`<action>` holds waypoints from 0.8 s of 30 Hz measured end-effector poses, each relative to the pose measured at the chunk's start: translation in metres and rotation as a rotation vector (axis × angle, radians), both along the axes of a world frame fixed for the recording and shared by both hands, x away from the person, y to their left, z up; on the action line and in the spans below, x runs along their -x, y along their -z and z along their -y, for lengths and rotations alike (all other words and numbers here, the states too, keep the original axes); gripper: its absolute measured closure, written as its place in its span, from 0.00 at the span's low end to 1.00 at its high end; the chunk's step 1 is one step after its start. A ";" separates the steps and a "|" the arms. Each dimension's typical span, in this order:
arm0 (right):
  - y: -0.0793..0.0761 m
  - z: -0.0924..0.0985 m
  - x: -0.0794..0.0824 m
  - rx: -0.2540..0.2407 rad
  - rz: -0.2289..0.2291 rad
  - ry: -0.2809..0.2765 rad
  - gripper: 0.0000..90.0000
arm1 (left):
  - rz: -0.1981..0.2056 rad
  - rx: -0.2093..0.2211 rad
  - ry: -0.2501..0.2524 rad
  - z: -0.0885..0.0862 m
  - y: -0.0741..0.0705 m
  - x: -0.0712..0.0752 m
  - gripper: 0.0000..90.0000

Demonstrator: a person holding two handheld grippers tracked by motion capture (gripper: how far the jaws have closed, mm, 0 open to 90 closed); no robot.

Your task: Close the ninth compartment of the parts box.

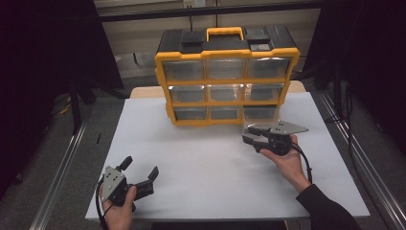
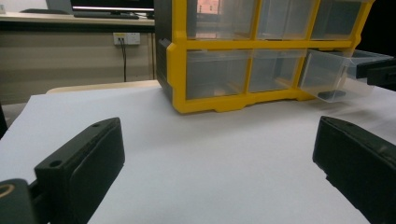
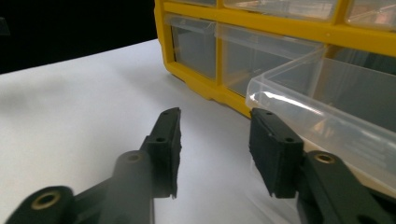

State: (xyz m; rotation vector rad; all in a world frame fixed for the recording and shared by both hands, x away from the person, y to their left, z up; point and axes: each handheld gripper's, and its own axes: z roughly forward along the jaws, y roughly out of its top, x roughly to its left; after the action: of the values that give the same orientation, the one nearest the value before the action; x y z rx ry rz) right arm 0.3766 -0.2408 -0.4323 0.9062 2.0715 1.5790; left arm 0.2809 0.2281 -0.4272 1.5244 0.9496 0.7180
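A yellow and black drawer cabinet [image 1: 227, 72] with clear plastic drawers stands at the back of the white table [image 1: 210, 167]. Its bottom right drawer [image 1: 261, 114] is pulled out toward me. My right gripper [image 1: 246, 134] is held just in front of that drawer. In the right gripper view its jaws [image 3: 215, 126] stand partly apart over bare table, and the drawer's front corner [image 3: 299, 93] lies just beyond the right jaw. At the front left, my left gripper [image 1: 141, 167] is open wide with nothing in it. It faces the cabinet [image 2: 243, 46] and the drawer [image 2: 343, 72].
Metal rails run along the floor on both sides of the table. Dark curtains hang left and right. A wall socket [image 2: 126, 38] and a cable show behind the table. Bare table surface spreads between the two grippers.
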 end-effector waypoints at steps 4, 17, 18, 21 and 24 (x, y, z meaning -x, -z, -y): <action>0.003 0.001 -0.002 0.010 -0.005 -0.004 0.69 | -0.004 0.000 0.000 -0.001 0.001 0.000 0.03; 0.008 0.009 -0.003 0.013 -0.006 -0.003 1.00 | 0.004 0.005 -0.002 -0.002 0.000 0.000 0.03; 0.009 0.010 -0.003 0.008 -0.015 0.001 1.00 | 0.001 0.005 -0.002 -0.002 0.000 0.000 0.03; 0.011 0.010 -0.004 0.015 -0.023 0.005 1.00 | 0.002 0.005 -0.002 -0.002 0.000 0.000 0.03; 0.012 0.009 -0.006 0.035 -0.030 0.006 1.00 | 0.005 0.004 0.001 -0.002 -0.001 0.001 0.03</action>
State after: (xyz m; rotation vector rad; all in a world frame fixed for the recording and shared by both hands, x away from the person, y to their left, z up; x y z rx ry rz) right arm 0.3824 -0.2497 -0.4448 0.9281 2.1087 1.5301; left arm 0.2803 0.2300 -0.4265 1.5188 0.9465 0.7185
